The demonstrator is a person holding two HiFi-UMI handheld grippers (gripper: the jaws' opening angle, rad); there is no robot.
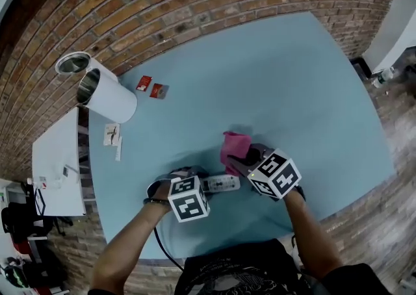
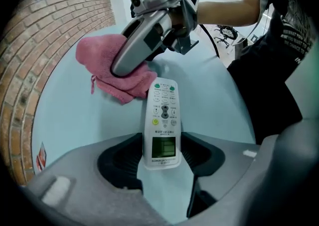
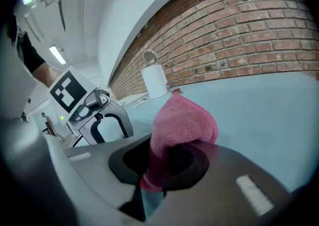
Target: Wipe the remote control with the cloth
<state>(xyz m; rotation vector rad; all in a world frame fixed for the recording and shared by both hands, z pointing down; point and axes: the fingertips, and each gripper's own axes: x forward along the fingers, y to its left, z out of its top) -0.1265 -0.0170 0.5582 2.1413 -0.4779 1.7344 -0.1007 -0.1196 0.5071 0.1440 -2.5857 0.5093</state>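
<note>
A white remote control [image 1: 221,184] [image 2: 163,120] lies on the light blue table [image 1: 292,92], buttons up. My left gripper [image 1: 197,180] [image 2: 162,158] has its black pads against both sides of the remote's display end. A pink cloth [image 1: 234,145] [image 2: 114,68] [image 3: 184,120] sits bunched just past the remote's far end. My right gripper [image 1: 250,157] [image 3: 162,170] is shut on a fold of the cloth, which drapes over its jaws. The left gripper view shows the right gripper [image 2: 144,41] pressing down into the cloth. The left gripper [image 3: 99,115] stands close by in the right gripper view.
A white cylinder [image 1: 107,95] lies at the table's far left beside a round metal lid [image 1: 71,63]. Two red packets [image 1: 151,87] and paper slips [image 1: 112,134] lie near it. A white side table [image 1: 58,164] stands to the left. Brick floor surrounds the table.
</note>
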